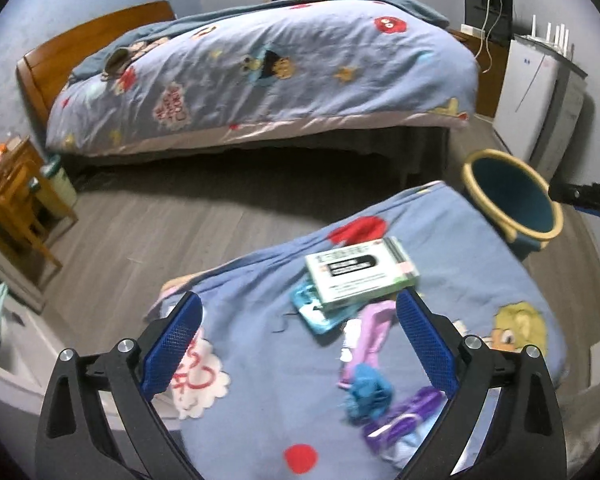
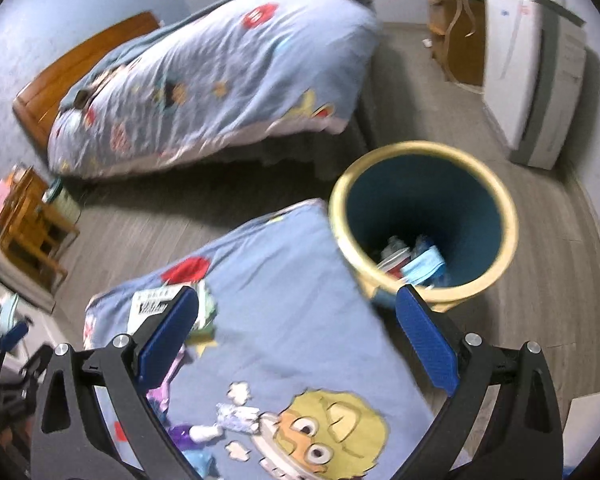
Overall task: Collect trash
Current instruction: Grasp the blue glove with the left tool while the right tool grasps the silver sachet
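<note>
Trash lies on a blue cartoon-print bedspread (image 1: 260, 288): a white and green carton (image 1: 360, 276) on a teal wrapper (image 1: 320, 316), a pink-purple wrapper (image 1: 372, 332), a blue crumpled piece (image 1: 368, 392) and a purple wrapper (image 1: 404, 420). My left gripper (image 1: 300, 344) is open and empty just above this pile. A teal bin with a yellow rim (image 2: 420, 216) stands on the floor by the bed corner and holds some trash (image 2: 412, 260). My right gripper (image 2: 296, 340) is open and empty, above the bed edge next to the bin. The carton (image 2: 156, 304) shows partly behind its left finger.
A second bed with the same bedspread (image 1: 260, 76) stands across the wood floor (image 1: 160, 224). A wooden stool (image 1: 16, 200) with bottles is at left. A white appliance (image 1: 540, 92) and a wooden cabinet (image 2: 456, 40) stand at right.
</note>
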